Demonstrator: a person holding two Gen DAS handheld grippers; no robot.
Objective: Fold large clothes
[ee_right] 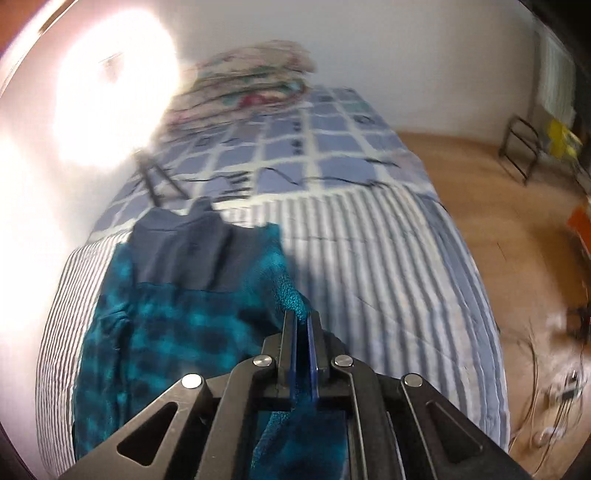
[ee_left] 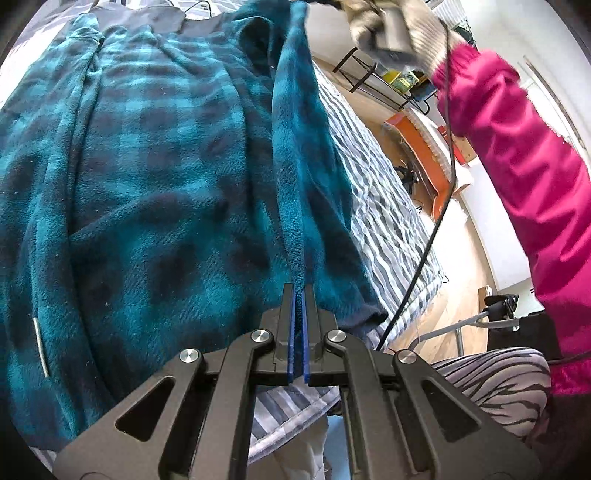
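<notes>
Striped bedspread [ee_right: 369, 258], folded quilts [ee_right: 255, 85], wooden floor [ee_right: 498, 192].

A home bedroom — a bed with a grey-striped quilt [ee_right: 369, 258] and blue-checked cover [ee_right: 332, 147], a stack of folded floral bedding [ee_right: 251, 85] against the white wall, and light wooden flooring [ee_right: 480, 177].

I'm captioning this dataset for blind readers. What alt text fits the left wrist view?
The left gripper pinches the raised edge of a teal plaid fleece garment spread on a striped bed. A gloved hand in a pink sleeve holds the same edge farther along.
</notes>
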